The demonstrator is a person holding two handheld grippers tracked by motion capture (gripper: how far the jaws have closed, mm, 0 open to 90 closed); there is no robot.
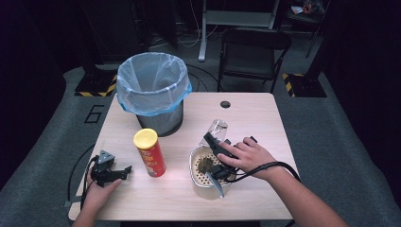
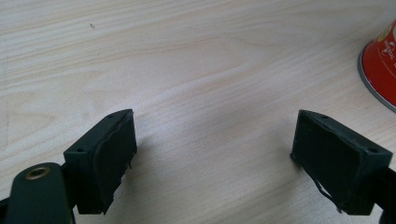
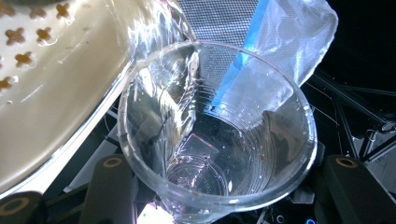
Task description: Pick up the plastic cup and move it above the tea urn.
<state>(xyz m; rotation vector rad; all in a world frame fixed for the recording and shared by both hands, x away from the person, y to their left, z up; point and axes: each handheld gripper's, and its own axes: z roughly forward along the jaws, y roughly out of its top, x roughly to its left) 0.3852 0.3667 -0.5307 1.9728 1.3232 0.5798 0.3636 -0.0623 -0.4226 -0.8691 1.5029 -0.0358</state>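
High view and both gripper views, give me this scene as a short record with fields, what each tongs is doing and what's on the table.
right tongs: right tongs shut on the clear plastic cup, held beside the strainer
left tongs: left tongs open, nothing between the jaws, low over the table
strainer: cream perforated strainer on the table, dark scraps inside
can: red chip can with yellow lid, upright, left of the strainer
bin: waste bin lined with a bluish bag, at the table's far left
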